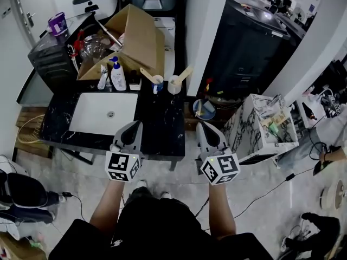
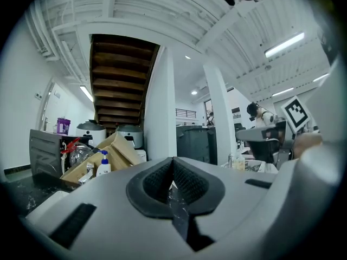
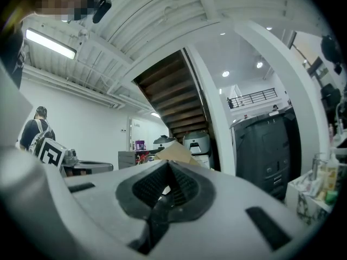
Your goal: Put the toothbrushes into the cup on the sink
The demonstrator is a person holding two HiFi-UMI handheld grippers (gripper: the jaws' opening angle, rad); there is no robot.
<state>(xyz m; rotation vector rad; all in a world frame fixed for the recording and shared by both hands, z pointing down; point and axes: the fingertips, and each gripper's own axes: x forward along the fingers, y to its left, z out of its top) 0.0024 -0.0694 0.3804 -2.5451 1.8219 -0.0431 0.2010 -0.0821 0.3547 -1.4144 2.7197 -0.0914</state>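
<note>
Two cups stand at the back of the black countertop (image 1: 162, 129): a blue-and-white cup (image 1: 158, 85) and a white cup (image 1: 173, 85). A pale toothbrush (image 1: 147, 74) leans out of the first cup, and another toothbrush (image 1: 185, 73) leans out of the second. My left gripper (image 1: 135, 124) hangs over the counter's front edge, right of the white sink basin (image 1: 103, 112). My right gripper (image 1: 201, 125) is just past the counter's right end. Both are shut and hold nothing; in the gripper views the left gripper (image 2: 173, 164) and the right gripper (image 3: 168, 169) show their pads pressed together.
An open cardboard box (image 1: 133, 39) and pump bottles (image 1: 117, 76) crowd the counter's back left. A blue bowl (image 1: 204, 110) sits low beside the counter's right end. A marble-patterned cabinet (image 1: 255, 129) stands to the right and a black bin (image 1: 246, 47) behind it. Cables cross the floor.
</note>
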